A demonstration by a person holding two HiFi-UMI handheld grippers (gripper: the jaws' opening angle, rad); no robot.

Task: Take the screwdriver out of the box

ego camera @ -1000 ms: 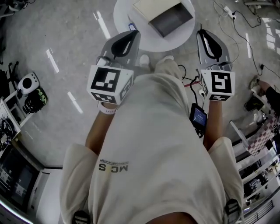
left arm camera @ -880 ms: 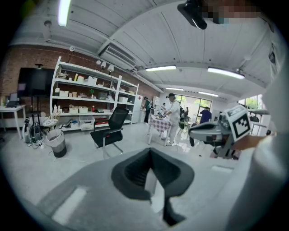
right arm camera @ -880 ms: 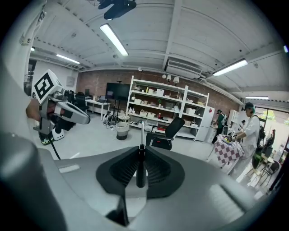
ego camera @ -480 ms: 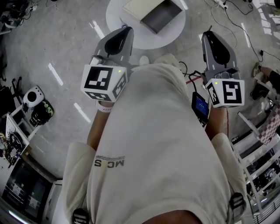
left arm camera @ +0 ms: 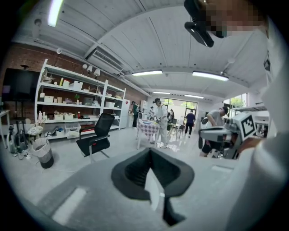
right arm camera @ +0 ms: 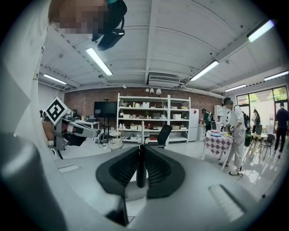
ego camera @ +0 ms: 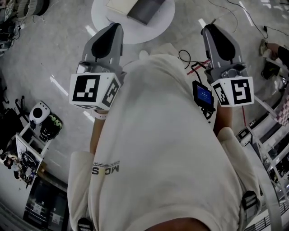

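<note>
Person standing, seen from above; cream shirt (ego camera: 158, 149) filled most of the head view. Both grippers were held out in front, one on each side of the torso, well apart.

Right gripper (right arm camera: 141, 146): jaws were clamped on the screwdriver (right arm camera: 141, 169). The dark handle sat between the pads and a thin metal shaft stuck out past the fingertips. It stood roughly upright in the right gripper view. The jaws were parted only by the handle's width.

Left gripper (left arm camera: 150, 150): jaws met at the tips with nothing between them. Pale ground showed through the slot nearer the base.

Box (ego camera: 145, 9) lay open on the round white table (ego camera: 135, 34) ahead of the person. Its inside was grey, with a pale flap to one side. The screwdriver was out of the box and apart from it, in the right gripper. From above, the left gripper's tip overlapped the table's edge; I could not tell its height over it.

A small device with a blue screen (ego camera: 202, 94) sat by the person's right side, near the right gripper's marker cube. Cables (ego camera: 189, 61) lay loose on the floor below.

Room, from the gripper views:
- shelves (right arm camera: 151, 118) against a brick wall
- a black chair (left arm camera: 96, 139)
- a checked table (right arm camera: 220, 142) with a person in white (right arm camera: 235, 135) standing just beside it
</note>
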